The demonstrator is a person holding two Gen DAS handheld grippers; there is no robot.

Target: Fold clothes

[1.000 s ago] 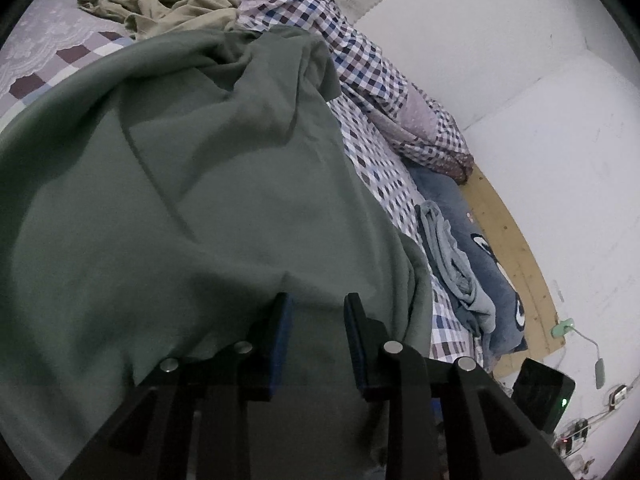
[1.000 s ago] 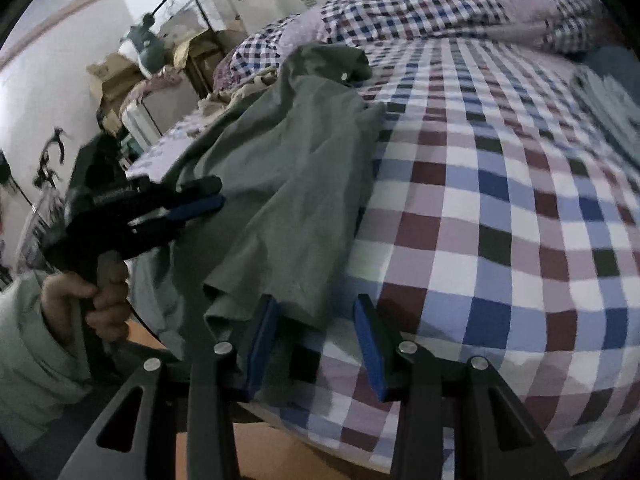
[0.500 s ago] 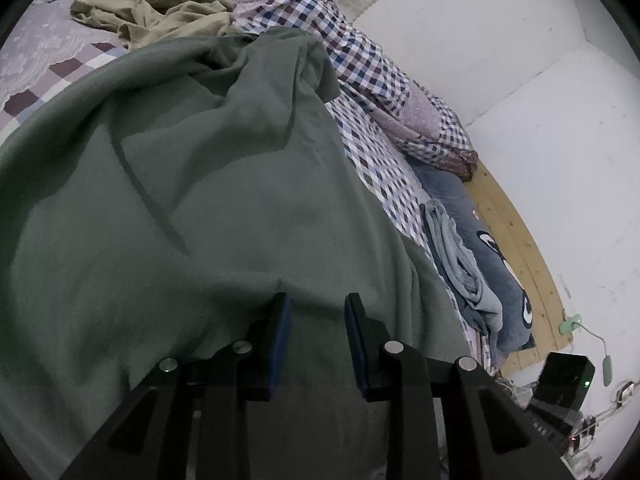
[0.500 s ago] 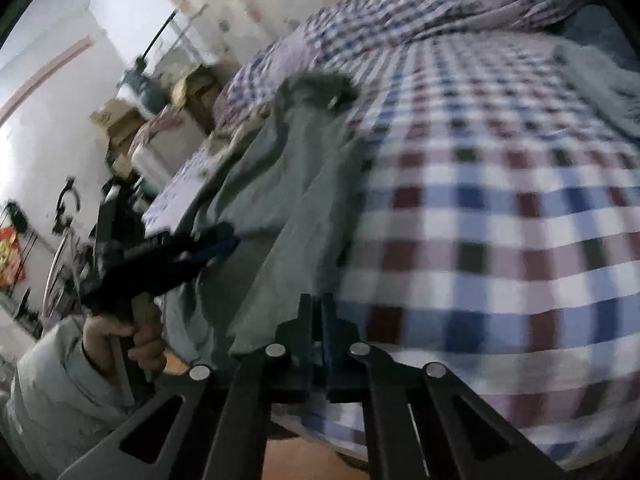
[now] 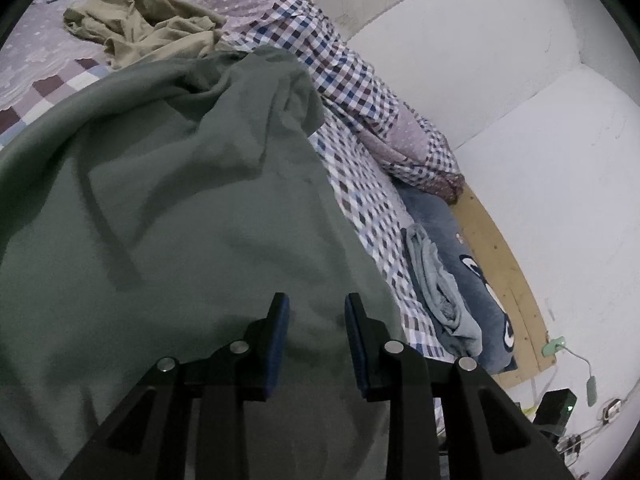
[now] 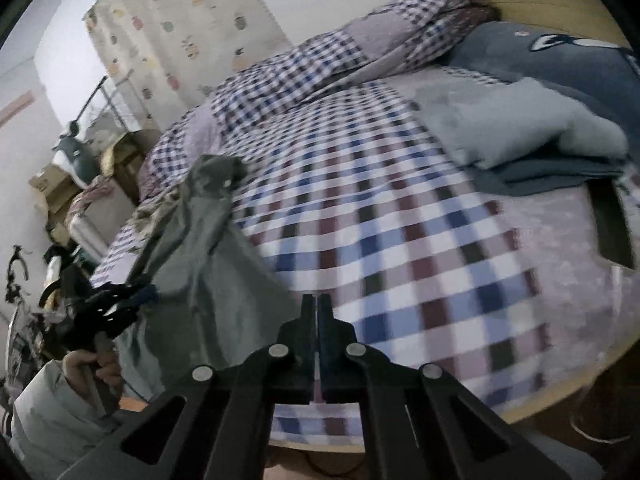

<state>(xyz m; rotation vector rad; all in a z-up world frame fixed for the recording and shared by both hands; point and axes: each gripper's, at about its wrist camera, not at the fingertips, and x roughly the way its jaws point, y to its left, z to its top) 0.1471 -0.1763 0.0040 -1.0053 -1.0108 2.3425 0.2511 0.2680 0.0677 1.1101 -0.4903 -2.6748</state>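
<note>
Clearly the green garment (image 5: 180,220) is lying spread along the near side of the checked bed (image 6: 400,240), its far end bunching toward the pillows. The right gripper (image 6: 318,300) is showing its jaws pressed together, and the cloth is running in a taut ridge up to the tips, so it is apparently pinching a thin edge. The left gripper (image 5: 314,304) is sitting narrowly parted with fabric filling the gap; whether the pads are pressing, I cannot tell. A hand (image 6: 92,364) is gripping its handle at the bed's edge.

Judging by this, an edge is being carried over. Doing that well is meaning keeping both held points level, keeping the cloth taut, and laying edge on edge without dragging the bunched end.

A tan garment (image 5: 140,24) is lying crumpled beyond it. A folded grey garment (image 6: 520,124) is resting against a blue cushion (image 6: 560,52). Cardboard boxes (image 6: 52,184) are standing past the bed, their contents too blurred to tell.
</note>
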